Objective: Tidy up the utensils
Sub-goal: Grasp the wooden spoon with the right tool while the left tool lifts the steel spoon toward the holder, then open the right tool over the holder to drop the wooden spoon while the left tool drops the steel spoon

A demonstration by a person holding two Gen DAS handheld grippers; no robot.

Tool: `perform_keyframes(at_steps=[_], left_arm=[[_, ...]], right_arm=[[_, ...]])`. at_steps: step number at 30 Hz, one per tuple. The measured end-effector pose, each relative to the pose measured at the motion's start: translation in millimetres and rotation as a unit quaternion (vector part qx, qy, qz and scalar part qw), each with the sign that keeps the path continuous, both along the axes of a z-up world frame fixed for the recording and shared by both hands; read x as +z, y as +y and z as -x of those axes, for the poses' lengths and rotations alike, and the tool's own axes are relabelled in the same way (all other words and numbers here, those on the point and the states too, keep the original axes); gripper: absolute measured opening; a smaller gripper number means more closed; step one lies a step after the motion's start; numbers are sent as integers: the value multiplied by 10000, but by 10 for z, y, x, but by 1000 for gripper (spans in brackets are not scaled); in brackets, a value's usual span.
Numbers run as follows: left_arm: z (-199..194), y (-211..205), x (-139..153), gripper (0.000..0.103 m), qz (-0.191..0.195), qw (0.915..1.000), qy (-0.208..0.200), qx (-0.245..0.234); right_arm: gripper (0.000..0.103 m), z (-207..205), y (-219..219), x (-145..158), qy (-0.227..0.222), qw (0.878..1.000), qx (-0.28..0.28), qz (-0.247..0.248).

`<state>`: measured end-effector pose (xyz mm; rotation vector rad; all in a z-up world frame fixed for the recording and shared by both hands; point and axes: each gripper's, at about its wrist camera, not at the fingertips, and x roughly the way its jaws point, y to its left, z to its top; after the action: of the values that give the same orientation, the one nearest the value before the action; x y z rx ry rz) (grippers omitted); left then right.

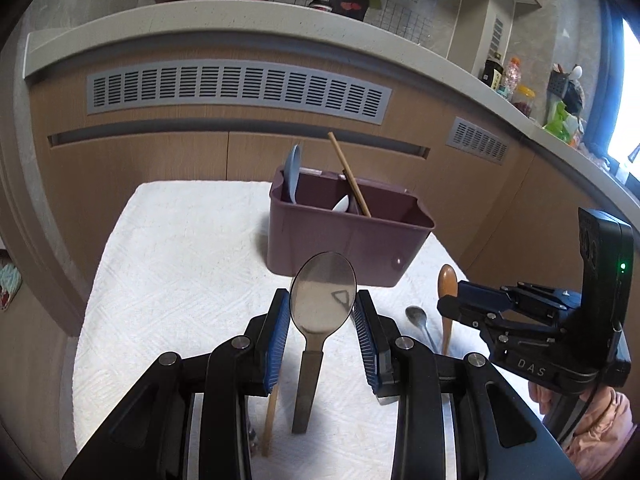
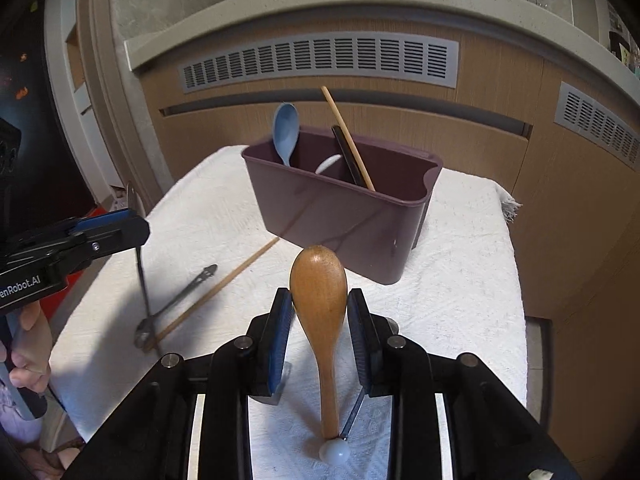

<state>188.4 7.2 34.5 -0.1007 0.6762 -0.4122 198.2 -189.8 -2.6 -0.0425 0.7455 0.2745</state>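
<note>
Left hand-held gripper [image 1: 322, 312] clamped on steel spoon [image 1: 322, 300], right [image 2: 320, 312] on wooden spoon [image 2: 319, 280]; both upright, caddy [image 1: 348, 240] straight ahead, equally near.

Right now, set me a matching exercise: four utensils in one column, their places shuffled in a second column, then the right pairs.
Utensils
1. metal spoon
2. wooden spoon
3. blue spoon
4. loose chopstick

Places
A. lying on the white cloth
B. gripped in the left hand-held gripper
C. standing in the purple bin
D. gripped in the right hand-held gripper

Pairs: 1-B, 2-D, 3-C, 4-A
</note>
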Motion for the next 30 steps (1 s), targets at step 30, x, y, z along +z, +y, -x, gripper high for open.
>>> perform_keyframes(at_steps=[30], left_arm=[[-1385, -461, 1093, 34, 764, 9902, -1132, -279]], right_arm=[[26, -856, -219, 1387, -1387, 9900, -263, -60]])
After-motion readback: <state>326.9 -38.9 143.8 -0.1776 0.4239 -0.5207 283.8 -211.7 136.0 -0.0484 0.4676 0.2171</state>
